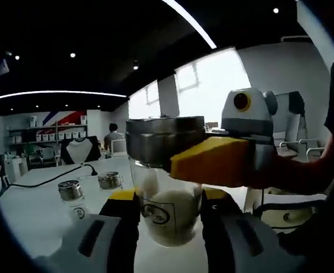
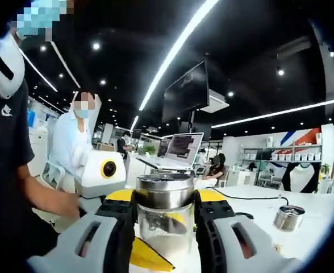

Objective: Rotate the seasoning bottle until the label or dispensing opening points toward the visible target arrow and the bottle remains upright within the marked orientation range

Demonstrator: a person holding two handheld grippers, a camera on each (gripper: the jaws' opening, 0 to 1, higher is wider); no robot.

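A glass seasoning bottle [image 1: 168, 224] with a wide metal lid [image 1: 165, 141] stands upright on the white table [image 1: 36, 219]. It holds pale seasoning and carries a small oval label facing the camera. My left gripper [image 1: 168, 211] is shut on the bottle's lower body, its black and yellow jaws pressed to both sides. The right gripper [image 1: 212, 162] comes in from the right, its yellow jaw against the lid's underside. In the right gripper view, my right gripper [image 2: 165, 200] is shut on the lid [image 2: 165, 192], and the left gripper [image 2: 147, 256] sits lower on the glass.
Two small metal-capped shakers [image 1: 70, 191] [image 1: 109, 181] and a black cable [image 1: 47, 177] lie on the table at the left. Another shaker [image 2: 288, 217] stands at the right. A person's arm [image 2: 45, 199] is close on the left. A laptop [image 2: 183, 149] sits behind.
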